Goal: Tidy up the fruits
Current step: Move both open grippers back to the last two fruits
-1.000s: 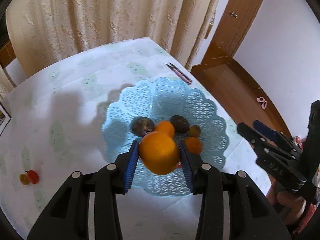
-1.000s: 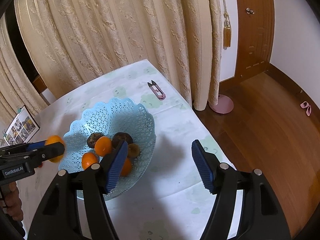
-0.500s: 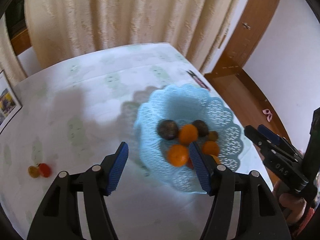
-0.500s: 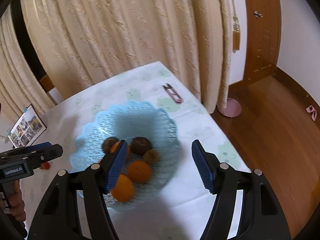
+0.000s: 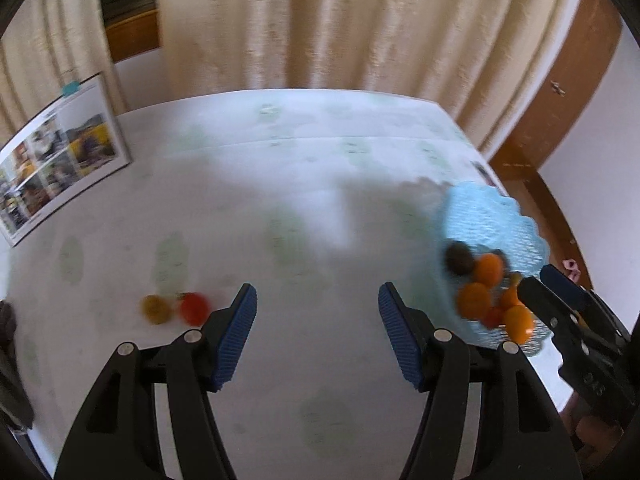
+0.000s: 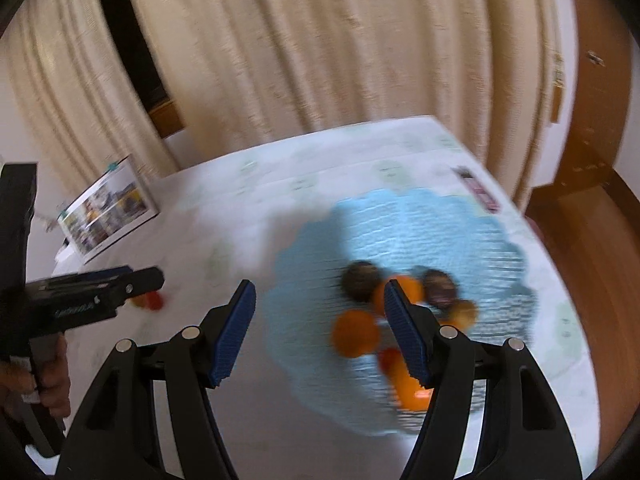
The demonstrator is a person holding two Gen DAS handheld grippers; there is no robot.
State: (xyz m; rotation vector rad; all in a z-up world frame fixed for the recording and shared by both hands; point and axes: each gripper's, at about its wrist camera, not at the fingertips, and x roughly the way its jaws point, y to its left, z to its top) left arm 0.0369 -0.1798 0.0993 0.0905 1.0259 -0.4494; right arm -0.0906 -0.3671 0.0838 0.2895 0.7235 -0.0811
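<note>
Swinging away from the blue basket (image 5: pixel 490 216) after dropping its orange there, the left gripper (image 5: pixel 318 334) is now facing bare tablecloth, released and holding nothing. Just left of its left finger, two small loose fruits (image 5: pixel 176 308) are waiting, probably the next pick. Further right, the right gripper (image 6: pixel 318 332) is hovering spread and empty over the basket's near edge, keeping clear.

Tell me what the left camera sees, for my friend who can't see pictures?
The left gripper hangs open and empty over a white table. Two small fruits, one red and one yellow, lie to its left, and a blue basket of oranges sits at the right.
</note>
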